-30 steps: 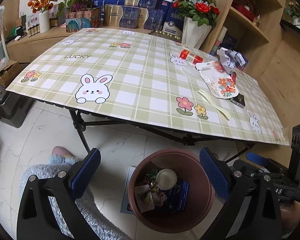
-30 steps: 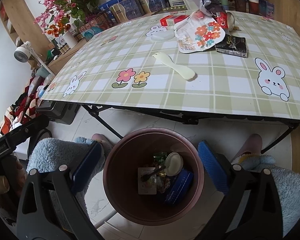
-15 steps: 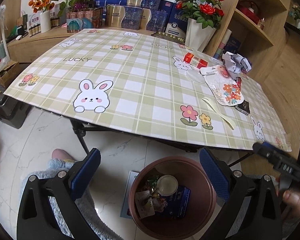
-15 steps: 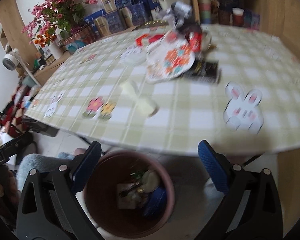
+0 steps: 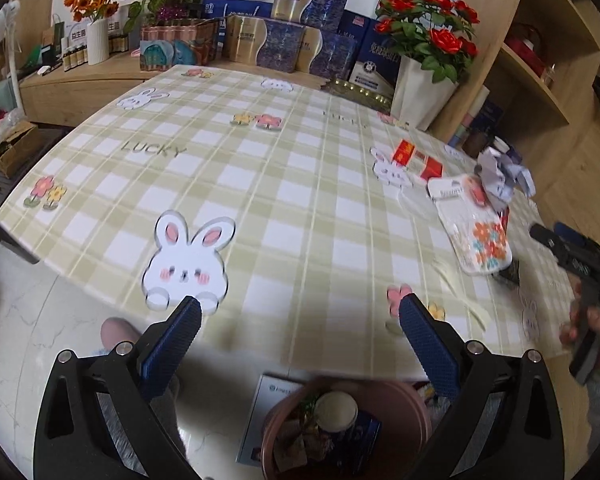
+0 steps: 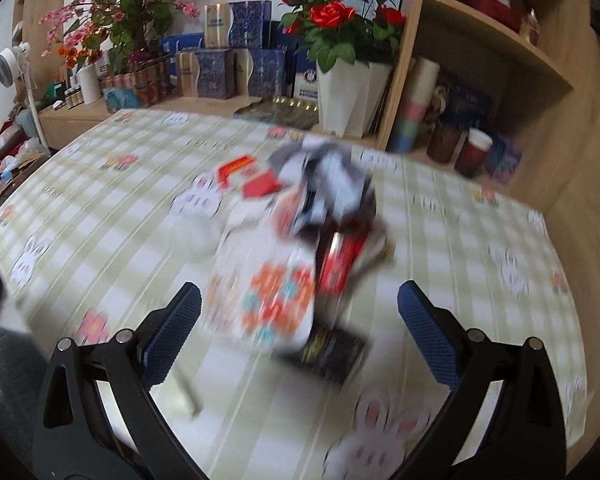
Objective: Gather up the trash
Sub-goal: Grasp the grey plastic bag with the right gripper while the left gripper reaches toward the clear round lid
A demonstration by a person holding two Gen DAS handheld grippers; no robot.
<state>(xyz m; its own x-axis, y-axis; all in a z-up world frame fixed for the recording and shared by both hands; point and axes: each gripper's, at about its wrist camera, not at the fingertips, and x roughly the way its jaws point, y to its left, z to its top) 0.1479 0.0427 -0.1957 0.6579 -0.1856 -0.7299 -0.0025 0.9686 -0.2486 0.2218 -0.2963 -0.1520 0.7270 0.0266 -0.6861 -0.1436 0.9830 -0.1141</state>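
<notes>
Both grippers' fingers spread wide, empty, right gripper over blurred, seemingly flowered wrapper, left gripper above bin

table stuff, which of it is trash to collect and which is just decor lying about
For the job:
floral wrapper
crumpled paper
red packet
black packet
red can
bin

Just there:
rose vase
blue gift boxes
paper cups
pink flowers

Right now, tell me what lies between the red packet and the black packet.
In the right wrist view, the flowered white wrapper lies between red packet and black packet.
</notes>
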